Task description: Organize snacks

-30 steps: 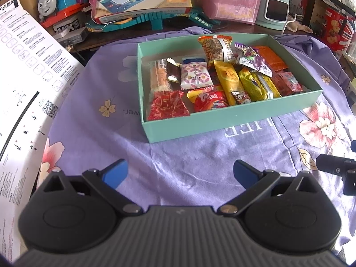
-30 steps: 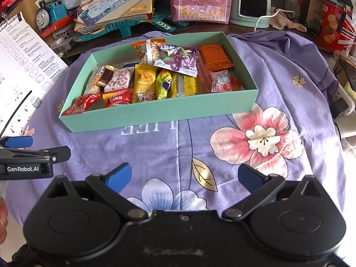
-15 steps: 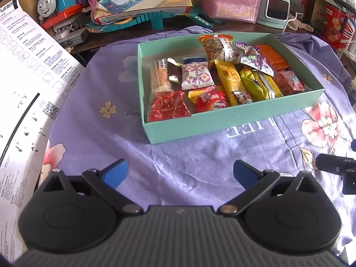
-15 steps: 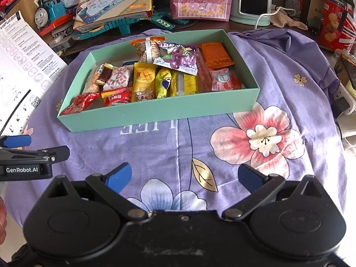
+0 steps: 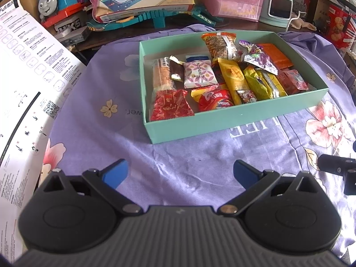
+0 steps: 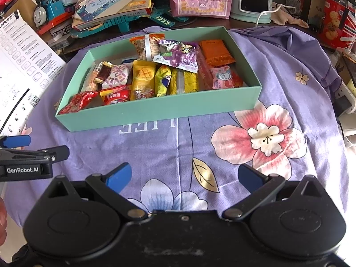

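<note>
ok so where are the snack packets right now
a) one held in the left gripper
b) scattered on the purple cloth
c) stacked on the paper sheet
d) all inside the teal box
d: every snack packet lies inside the teal box, and the left gripper and right gripper are both open and empty over the purple floral cloth.

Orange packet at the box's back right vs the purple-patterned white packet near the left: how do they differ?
The orange packet is plain orange; the white packet carries purple motifs. The orange packet sits at the far right corner, the white packet toward the left. Both lie inside the teal box, untouched by either gripper.
</note>
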{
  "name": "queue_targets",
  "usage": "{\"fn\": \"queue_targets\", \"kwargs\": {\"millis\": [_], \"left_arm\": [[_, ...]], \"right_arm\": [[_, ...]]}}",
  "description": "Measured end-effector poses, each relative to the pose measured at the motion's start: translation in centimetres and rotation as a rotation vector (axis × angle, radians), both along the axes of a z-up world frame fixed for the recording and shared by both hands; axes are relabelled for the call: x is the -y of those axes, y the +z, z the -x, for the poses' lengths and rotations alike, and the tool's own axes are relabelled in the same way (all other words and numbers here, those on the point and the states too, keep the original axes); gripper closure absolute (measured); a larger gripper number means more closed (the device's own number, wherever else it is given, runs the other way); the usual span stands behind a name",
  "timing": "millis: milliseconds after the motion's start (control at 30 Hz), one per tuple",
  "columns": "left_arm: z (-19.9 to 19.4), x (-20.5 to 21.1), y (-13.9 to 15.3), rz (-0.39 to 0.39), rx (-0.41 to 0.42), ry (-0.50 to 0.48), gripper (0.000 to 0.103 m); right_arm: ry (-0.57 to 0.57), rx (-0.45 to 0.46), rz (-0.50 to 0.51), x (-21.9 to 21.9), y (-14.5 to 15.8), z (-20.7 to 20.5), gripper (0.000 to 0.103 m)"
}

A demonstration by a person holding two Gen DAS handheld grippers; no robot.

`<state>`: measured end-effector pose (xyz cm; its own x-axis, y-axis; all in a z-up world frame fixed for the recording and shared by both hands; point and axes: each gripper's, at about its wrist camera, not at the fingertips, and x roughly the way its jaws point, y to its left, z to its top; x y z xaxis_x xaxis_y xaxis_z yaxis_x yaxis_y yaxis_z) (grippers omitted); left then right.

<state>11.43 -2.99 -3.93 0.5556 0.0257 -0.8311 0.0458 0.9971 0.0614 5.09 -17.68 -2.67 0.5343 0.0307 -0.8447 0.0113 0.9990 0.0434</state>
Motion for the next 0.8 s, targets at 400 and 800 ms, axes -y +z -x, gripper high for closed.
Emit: {"fn": "queue_targets", "kwargs": {"millis": [400, 800], "left_arm": [[-0.02, 0.02, -0.08, -0.009, 0.005, 0.005, 0.000], [0.20, 0.25, 0.09, -0.007, 0.002, -0.016, 0.000]], "right_arm": [[0.003, -0.002, 0.000, -0.07, -0.08, -0.03, 0.000], [0.013, 0.000, 0.004, -0.07, -0.09, -0.11, 0.000]]}}
